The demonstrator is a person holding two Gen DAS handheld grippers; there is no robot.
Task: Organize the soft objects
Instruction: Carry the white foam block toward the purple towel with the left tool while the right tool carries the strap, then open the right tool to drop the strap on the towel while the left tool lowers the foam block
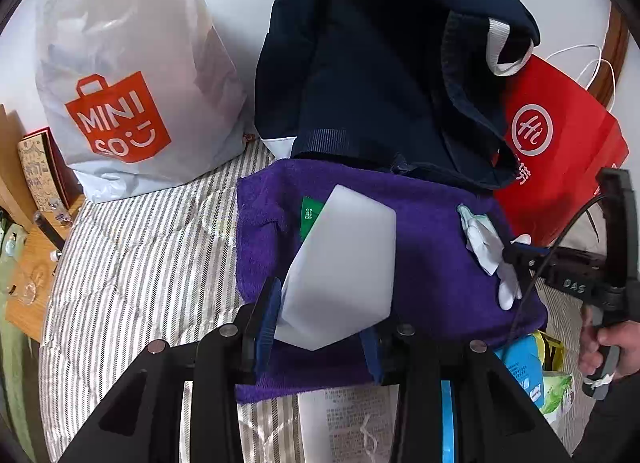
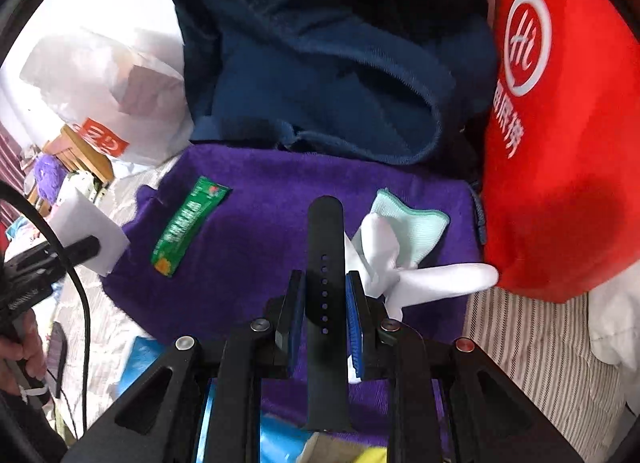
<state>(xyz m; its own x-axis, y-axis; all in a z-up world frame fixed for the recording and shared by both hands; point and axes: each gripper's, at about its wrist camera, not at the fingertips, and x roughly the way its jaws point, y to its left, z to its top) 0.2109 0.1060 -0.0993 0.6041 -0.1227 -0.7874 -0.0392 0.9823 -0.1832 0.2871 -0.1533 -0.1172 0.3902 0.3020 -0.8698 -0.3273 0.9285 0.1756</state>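
Striped bed cover (image 1: 132,263) carries all items. Navy garment (image 1: 380,75) heaped at far edge, white shopping bag (image 1: 132,75) left of it, red bag (image 1: 560,151) right. Purple towel (image 2: 260,223) spread mid-bed; on it green sachet (image 2: 188,227), mint cloth (image 2: 416,227), white glove (image 2: 432,279). Left tongs (image 1: 320,327) pinching white foam block (image 1: 340,267) above towel. Right tongs (image 2: 325,319) pinching black perforated strap (image 2: 325,263) above towel.
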